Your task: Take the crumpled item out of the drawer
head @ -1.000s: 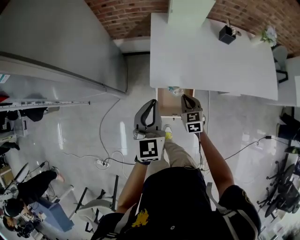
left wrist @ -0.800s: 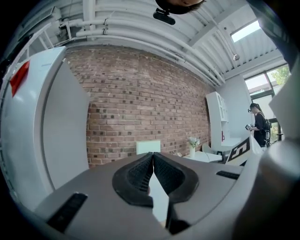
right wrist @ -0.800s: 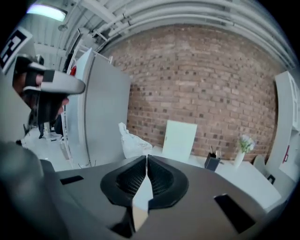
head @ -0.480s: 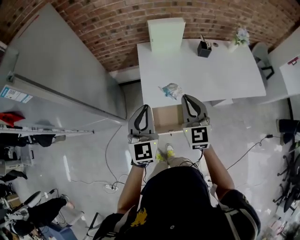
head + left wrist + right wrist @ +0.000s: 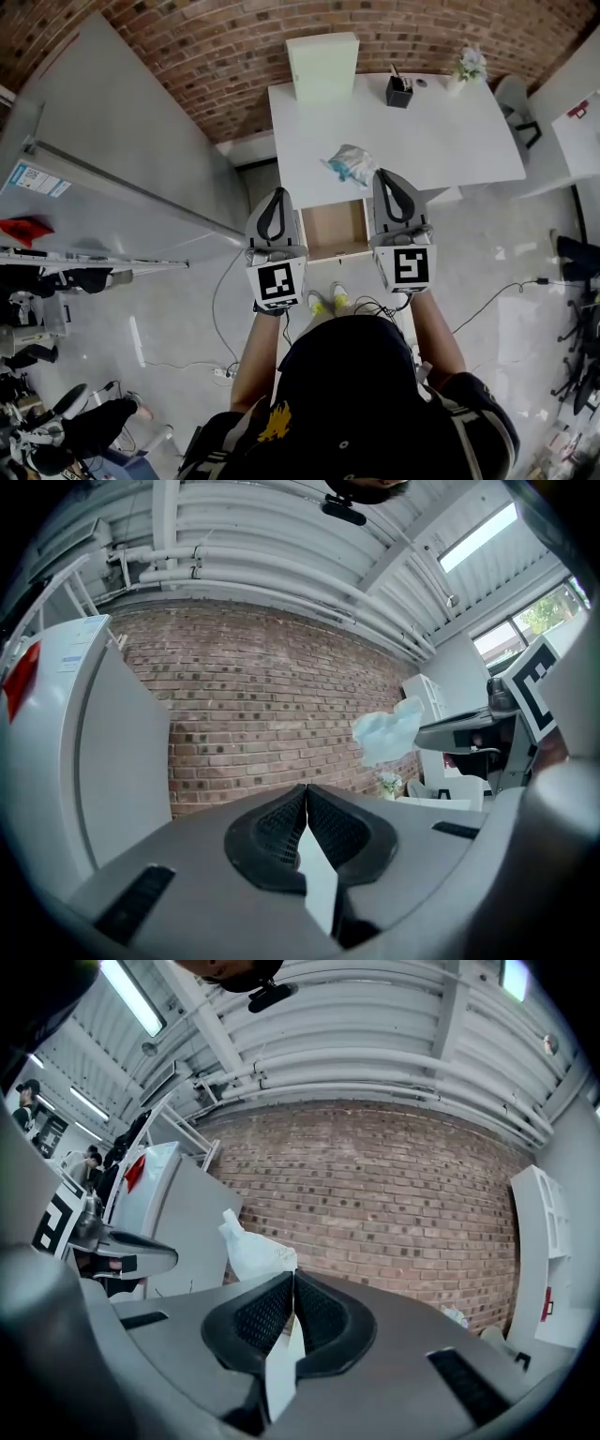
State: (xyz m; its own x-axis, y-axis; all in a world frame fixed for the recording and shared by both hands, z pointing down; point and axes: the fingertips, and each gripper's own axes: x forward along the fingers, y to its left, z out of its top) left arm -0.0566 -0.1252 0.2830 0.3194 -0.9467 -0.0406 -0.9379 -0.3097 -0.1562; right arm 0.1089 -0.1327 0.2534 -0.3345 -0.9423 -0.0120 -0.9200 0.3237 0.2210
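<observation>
The crumpled item (image 5: 352, 165), a pale blue and white wad, hangs from the tip of my right gripper (image 5: 384, 178), which is shut on it, above the white table (image 5: 441, 141). In the right gripper view the crumpled item (image 5: 255, 1249) sticks out just past the right gripper (image 5: 292, 1277). The open drawer (image 5: 333, 230) below the table edge shows a bare brown bottom. My left gripper (image 5: 274, 201) is shut and holds nothing, left of the drawer. From the left gripper (image 5: 307, 789) the crumpled item (image 5: 387, 731) shows at the right against the brick wall.
A pale green box (image 5: 322, 66), a black pen holder (image 5: 398, 91) and a small plant (image 5: 466, 67) stand at the table's far edge by the brick wall. A large grey cabinet (image 5: 112, 141) stands to the left. Cables lie on the floor.
Both grippers have risen with my head. The crumpled item went from the drawer's far edge up over the table top, still in the right gripper.
</observation>
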